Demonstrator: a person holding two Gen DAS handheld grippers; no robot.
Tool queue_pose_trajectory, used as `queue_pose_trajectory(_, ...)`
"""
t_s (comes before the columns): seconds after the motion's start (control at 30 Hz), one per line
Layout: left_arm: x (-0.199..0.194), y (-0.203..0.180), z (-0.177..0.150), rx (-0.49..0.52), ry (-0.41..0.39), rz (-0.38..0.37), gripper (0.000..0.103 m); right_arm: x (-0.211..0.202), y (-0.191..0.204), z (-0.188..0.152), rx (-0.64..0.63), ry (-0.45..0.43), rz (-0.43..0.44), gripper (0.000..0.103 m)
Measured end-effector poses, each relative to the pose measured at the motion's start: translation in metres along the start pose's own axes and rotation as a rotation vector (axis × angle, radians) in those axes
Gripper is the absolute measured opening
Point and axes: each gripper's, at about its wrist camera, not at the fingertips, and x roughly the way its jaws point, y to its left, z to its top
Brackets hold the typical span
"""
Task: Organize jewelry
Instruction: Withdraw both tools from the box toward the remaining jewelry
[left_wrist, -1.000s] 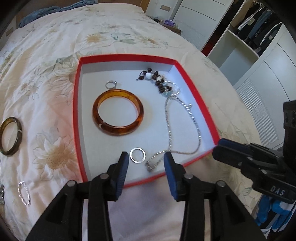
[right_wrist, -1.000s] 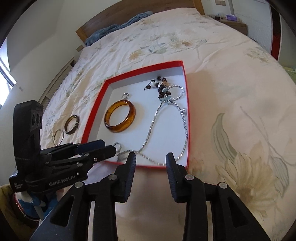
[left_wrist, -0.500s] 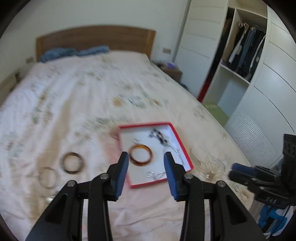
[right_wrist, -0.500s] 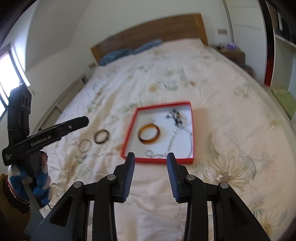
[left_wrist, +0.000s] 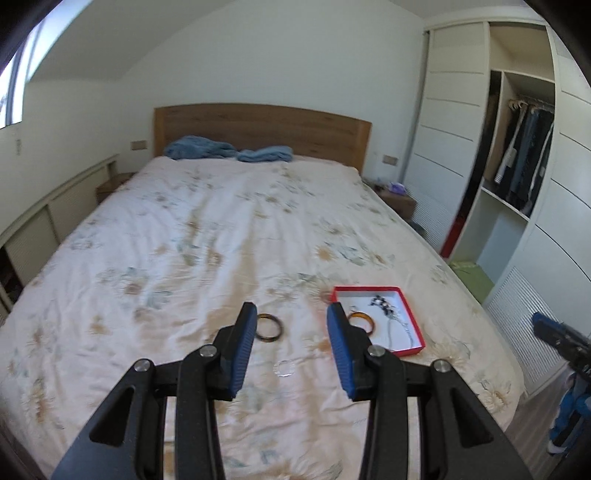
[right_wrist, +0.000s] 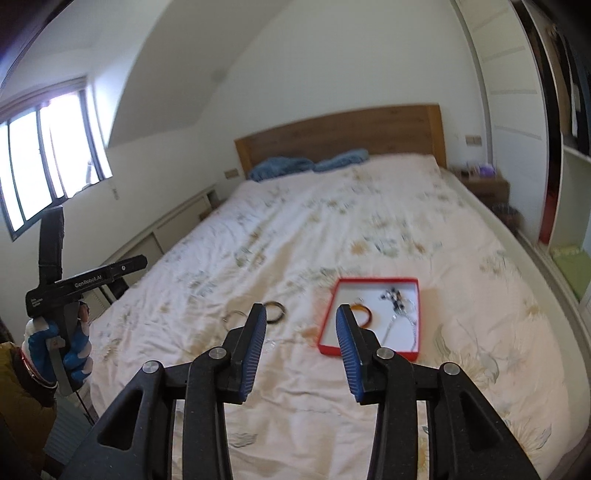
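Cotton bedspread (left_wrist: 207, 236), soft and creased, likely to let small rings sink into folds and slip a pinch. Red box (left_wrist: 413, 320) near the foot of the bed, holding an amber bangle (left_wrist: 364, 319), a chain and beads. Dark bangle (left_wrist: 269, 327) loose on the cover, left of the box; thin clear ring (left_wrist: 283, 368) nearer — easily missed. Left gripper (left_wrist: 291, 345) and right gripper (right_wrist: 301, 341) both raised well above everything, jaws wide apart, gripping nothing — dark bangle just beyond the left jaws.
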Motion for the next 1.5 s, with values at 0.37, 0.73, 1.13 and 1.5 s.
queue_pose_trajectory(0.37, -0.027, 0.045, -0.032, -0.042, -0.033, 0.059, 0.041, -0.011, 0.047, 0.000, -0.049, -0.046, 0.056, 0.042)
queue_pose_trajectory(0.73, 0.056, 0.072, -0.075, -0.051, 0.043, 0.083, 0.041, 0.076, 0.034, -0.017, -0.018, 0.084, 0.087, 0.042)
queue_pose_trajectory(1.13, 0.186, 0.085, -0.131, 0.078, 0.230, 0.041, 0.035, 0.221, 0.020, -0.049, -0.007, 0.293, 0.142, 0.039)
queue_pose_trajectory(1.5, 0.269, 0.106, -0.152, 0.129, 0.360, -0.021, 0.032, 0.342, 0.024, -0.082, -0.003, 0.460, 0.205, 0.038)
